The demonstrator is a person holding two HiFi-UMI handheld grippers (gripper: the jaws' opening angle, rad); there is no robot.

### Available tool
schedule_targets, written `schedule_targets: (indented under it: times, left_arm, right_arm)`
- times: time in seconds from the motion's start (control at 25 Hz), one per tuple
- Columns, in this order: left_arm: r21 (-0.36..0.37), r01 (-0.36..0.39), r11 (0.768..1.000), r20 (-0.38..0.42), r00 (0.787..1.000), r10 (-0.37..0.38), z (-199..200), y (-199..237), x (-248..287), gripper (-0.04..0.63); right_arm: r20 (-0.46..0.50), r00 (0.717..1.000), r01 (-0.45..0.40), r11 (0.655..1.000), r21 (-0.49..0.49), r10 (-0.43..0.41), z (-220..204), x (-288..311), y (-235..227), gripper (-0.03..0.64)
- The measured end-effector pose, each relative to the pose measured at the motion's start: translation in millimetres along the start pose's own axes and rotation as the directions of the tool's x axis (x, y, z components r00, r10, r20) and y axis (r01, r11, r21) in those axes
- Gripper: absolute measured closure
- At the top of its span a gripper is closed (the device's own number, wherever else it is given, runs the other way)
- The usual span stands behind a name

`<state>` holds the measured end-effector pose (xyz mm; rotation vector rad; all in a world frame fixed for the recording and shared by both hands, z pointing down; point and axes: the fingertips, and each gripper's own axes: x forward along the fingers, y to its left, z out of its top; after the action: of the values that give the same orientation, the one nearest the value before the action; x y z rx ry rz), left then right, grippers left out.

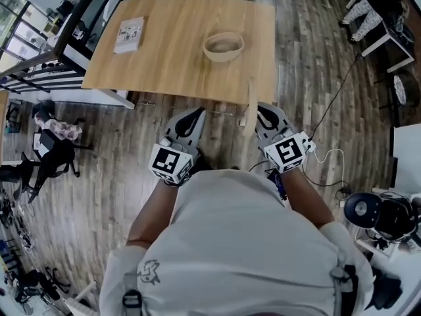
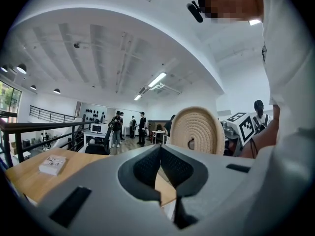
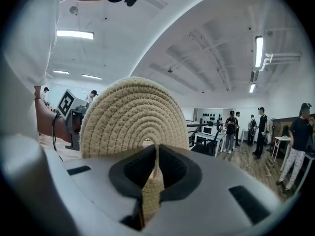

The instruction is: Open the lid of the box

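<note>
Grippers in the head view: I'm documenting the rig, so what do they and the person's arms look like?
The left gripper and right gripper both have pale grey rounded shells with dark-lined jaws. Each carries a white cube printed with black square markers. A thin white cable trails from the right one. The person wears a light short-sleeved T-shirt, which leaves the forearms uncovered.
</note>
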<state>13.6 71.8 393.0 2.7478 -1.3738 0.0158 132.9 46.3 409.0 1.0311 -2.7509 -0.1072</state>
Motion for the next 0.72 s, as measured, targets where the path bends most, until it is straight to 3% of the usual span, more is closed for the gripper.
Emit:
schedule_targets:
  times: [0.24, 0.48, 0.72]
  left_arm:
    - [0.001, -0.037, 0.999, -0.029, 0.999, 0.037, -6.8, -34.2, -6.4, 0.589]
    - [0.031, 0.009, 0.999, 0.005, 1.000, -0.010, 0.1, -68.2, -10.7, 0.589]
    - [0.028, 0.017, 0.999, -0.019, 1.000, -0.016, -8.3, -83.1, -14.3, 0.589]
  right_arm:
    - [0.014, 1.000, -0.022, 1.000, 0.002, 0.022, -3.6, -40.6, 1.8, 0.591]
    - [0.021, 0.999, -0.046, 0.999, 0.002, 0.046, -8.4, -69.2, 9.6, 0.591]
    - [0.036, 0.997, -0.063, 0.998, 0.015, 0.063, -11.4, -86.1, 24.4, 0.591]
